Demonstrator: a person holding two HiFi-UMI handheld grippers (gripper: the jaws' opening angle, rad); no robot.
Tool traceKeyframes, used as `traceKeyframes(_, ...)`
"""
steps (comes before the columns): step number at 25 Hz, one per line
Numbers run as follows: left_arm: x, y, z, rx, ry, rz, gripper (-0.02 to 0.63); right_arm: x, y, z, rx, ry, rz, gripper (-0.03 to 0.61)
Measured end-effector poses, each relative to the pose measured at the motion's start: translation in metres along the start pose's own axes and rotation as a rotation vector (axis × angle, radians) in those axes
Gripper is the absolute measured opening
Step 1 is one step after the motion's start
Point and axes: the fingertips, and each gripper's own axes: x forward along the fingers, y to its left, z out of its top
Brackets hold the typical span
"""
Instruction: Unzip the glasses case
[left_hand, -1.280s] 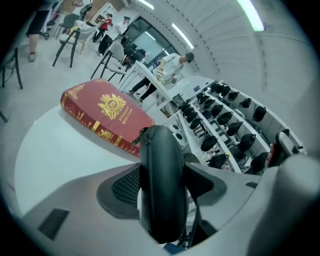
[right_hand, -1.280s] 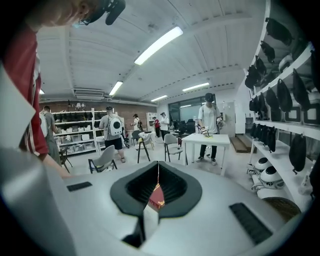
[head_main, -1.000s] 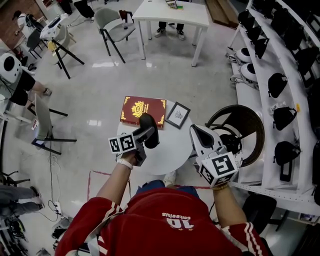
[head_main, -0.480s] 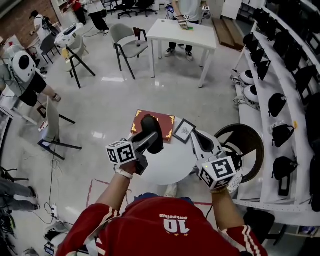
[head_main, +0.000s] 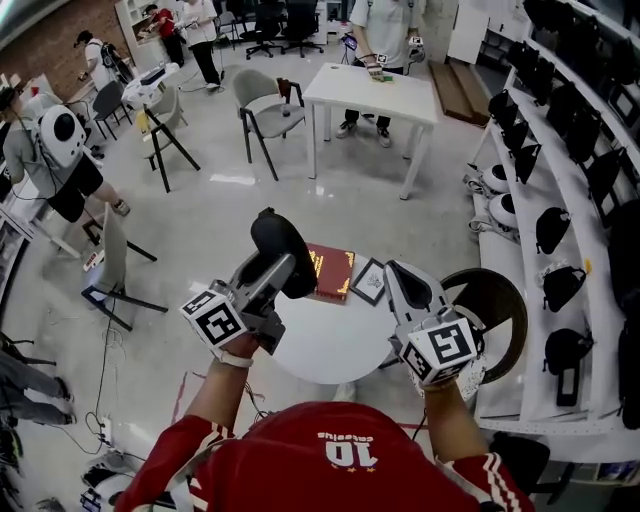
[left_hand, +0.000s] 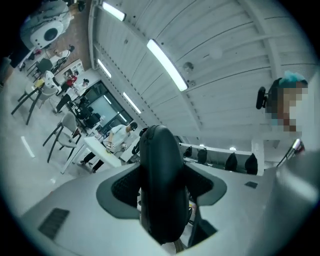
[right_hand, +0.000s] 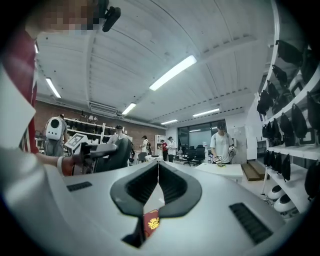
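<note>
The black oval glasses case is held up in the air above the small round white table, clamped between the jaws of my left gripper. In the left gripper view the glasses case stands on end and fills the gap between both jaws, its zip seam running along the top edge. My right gripper hovers to the right of the case, jaws shut with nothing in them. From the right gripper view, the glasses case and the left gripper show at the left, apart from my right gripper.
A red book with a gold emblem and a small framed picture lie at the table's far edge. A dark round stool stands right of the table. Shelves with black bags line the right. Chairs, a white table and people stand farther off.
My left gripper has lifted the glasses case well up off the table and tilted it toward level. The right gripper has risen a little. The head view has tipped up, showing more of the room.
</note>
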Motion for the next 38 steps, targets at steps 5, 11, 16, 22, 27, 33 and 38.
traceKeyframes(5,-0.001,-0.025,0.030,0.056,-0.055,-0.046,0.275,0.002,0.009,0.011,-0.019,-0.027,0.010,0.015)
traceKeyframes(11,-0.001,-0.040,0.046,0.073,-0.081,-0.083,0.275,0.001,0.015,0.025,-0.041,-0.067,0.015,0.015)
traceKeyframes(16,0.000,-0.044,0.051,0.077,-0.082,-0.091,0.275,-0.002,0.018,0.031,-0.064,-0.090,0.013,0.015)
traceKeyframes(22,0.001,-0.047,0.052,0.073,-0.082,-0.098,0.275,-0.004,0.024,0.033,-0.097,-0.103,0.024,0.017)
traceKeyframes(27,0.006,-0.058,0.059,0.098,-0.088,-0.115,0.275,-0.003,0.038,0.033,-0.143,-0.094,0.061,0.075)
traceKeyframes(33,0.010,-0.075,0.065,0.118,-0.099,-0.148,0.275,0.004,0.066,0.031,-0.207,-0.099,0.103,0.075)
traceKeyframes(38,0.016,-0.086,0.065,0.109,-0.102,-0.178,0.275,0.008,0.078,0.027,-0.268,-0.106,0.123,0.075)
